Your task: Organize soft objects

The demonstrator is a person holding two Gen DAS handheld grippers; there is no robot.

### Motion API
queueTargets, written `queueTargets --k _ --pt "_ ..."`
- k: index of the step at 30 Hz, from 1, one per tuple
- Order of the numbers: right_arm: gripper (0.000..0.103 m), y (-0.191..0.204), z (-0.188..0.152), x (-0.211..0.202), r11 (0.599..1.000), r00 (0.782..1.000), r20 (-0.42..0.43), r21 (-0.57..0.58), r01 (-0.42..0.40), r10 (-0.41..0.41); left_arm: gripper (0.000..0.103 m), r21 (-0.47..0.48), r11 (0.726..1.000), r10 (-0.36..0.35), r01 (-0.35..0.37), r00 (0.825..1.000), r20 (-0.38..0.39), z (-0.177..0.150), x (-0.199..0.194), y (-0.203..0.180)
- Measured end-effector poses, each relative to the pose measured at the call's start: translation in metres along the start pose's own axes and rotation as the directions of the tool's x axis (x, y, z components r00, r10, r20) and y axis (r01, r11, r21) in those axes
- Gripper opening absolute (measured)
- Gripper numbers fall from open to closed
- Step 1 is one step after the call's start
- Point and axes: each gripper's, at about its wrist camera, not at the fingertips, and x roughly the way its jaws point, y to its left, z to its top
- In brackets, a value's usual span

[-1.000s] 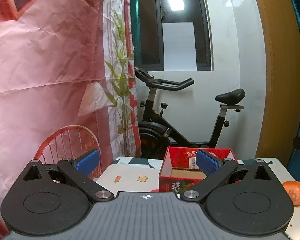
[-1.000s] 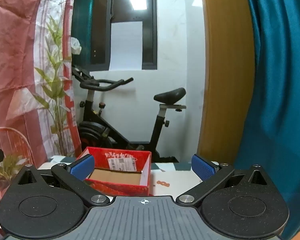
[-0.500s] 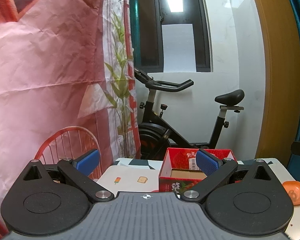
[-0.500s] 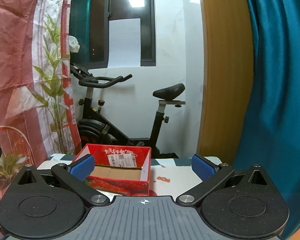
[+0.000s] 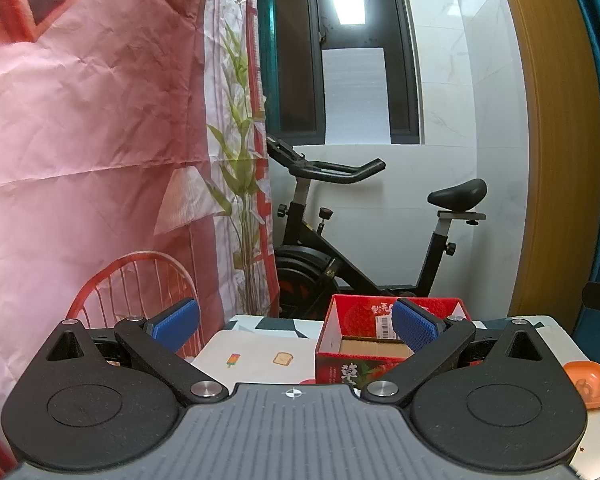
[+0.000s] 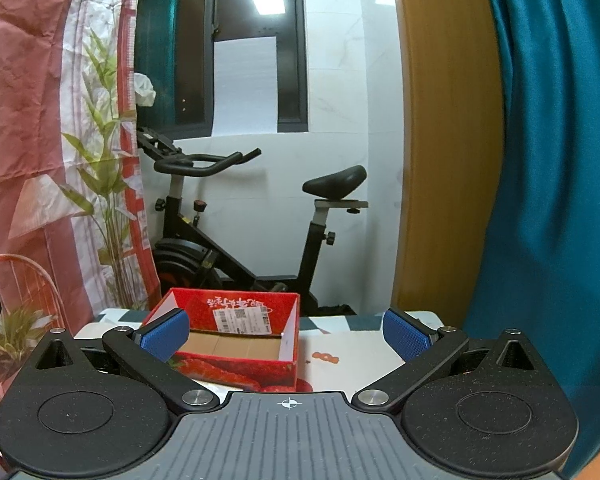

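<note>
- Behind the worktop, a creased pink and white printed backdrop sheet with green bamboo leaves (image 5: pixel 100 128) hangs on the left, and a deep teal curtain (image 6: pixel 556 168) hangs on the right beside a tall ochre wooden door frame (image 6: pixel 444 140).
- Against the white marble-look wall stands a black exercise bike (image 5: pixel 340 248), its saddle to the right and its handlebars to the left, under a dark window.
- Across the lower part of both views lies the worktop with a white patterned cloth (image 5: pixel 256 354); small printed pictures dot the cloth.
- On that cloth sits an open red cardboard box printed with strawberries (image 6: pixel 240 344), upright, with a white shipping label on its inner back wall and a bare brown floor; nothing soft shows inside it.
- Level and pointing forward toward the bike, the left gripper (image 5: pixel 294 322) is held low over the near edge of the worktop, its blue-padded fingers (image 5: pixel 176 320) spread wide apart with nothing between them; the box lies ahead and to its right.
- Held the same way, level and low, the right gripper (image 6: pixel 286 334) also has its fingers spread wide and empty, the box ahead and to its left.
- At the right edge of the left wrist view, a small soft orange fruit-shaped toy (image 5: pixel 588 384) rests on the worktop, near the box but apart from it.
</note>
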Motion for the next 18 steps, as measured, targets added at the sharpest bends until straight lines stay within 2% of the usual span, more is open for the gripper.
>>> queueTargets --k 18 --pt "0.103 -0.0005 -0.0014 0.0005 1.000 1.000 0.001 0.004 -0.004 0.004 0.103 -0.001 1.000 -0.007 0.007 1.000 -0.009 -0.0016 0.0036 0.0018"
